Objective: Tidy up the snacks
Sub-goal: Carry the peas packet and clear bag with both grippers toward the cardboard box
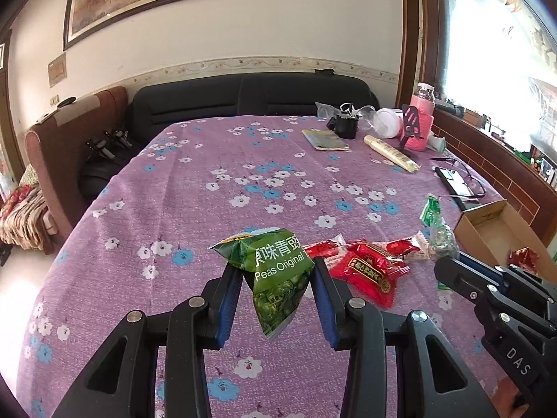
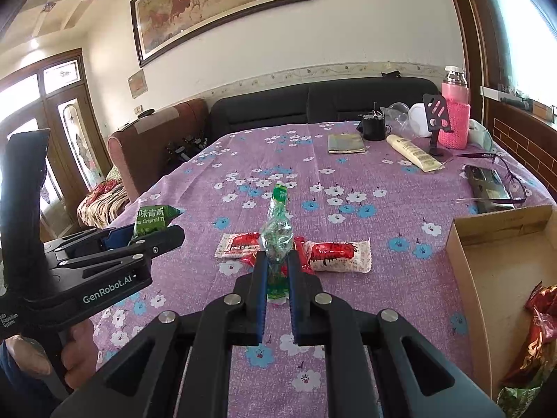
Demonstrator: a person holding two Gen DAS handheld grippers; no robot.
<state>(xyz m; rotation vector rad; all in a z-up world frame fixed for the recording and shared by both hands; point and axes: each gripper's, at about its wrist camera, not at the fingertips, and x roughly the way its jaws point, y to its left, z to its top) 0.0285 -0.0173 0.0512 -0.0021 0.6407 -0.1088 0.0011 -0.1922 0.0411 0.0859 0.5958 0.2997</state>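
The left hand-held gripper (image 1: 278, 271) pinches a green crinkly pea packet (image 1: 275, 268), while at three o'clock the right hand-held gripper (image 2: 278, 261) clamps a clear green-tipped sweet wrapper (image 2: 277, 233).

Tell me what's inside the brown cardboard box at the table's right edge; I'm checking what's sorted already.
The brown cardboard box holds a red-gold foil snack bag and a green packet at its near end. Its far end is bare. Anything beyond the frame edge stays unseen.
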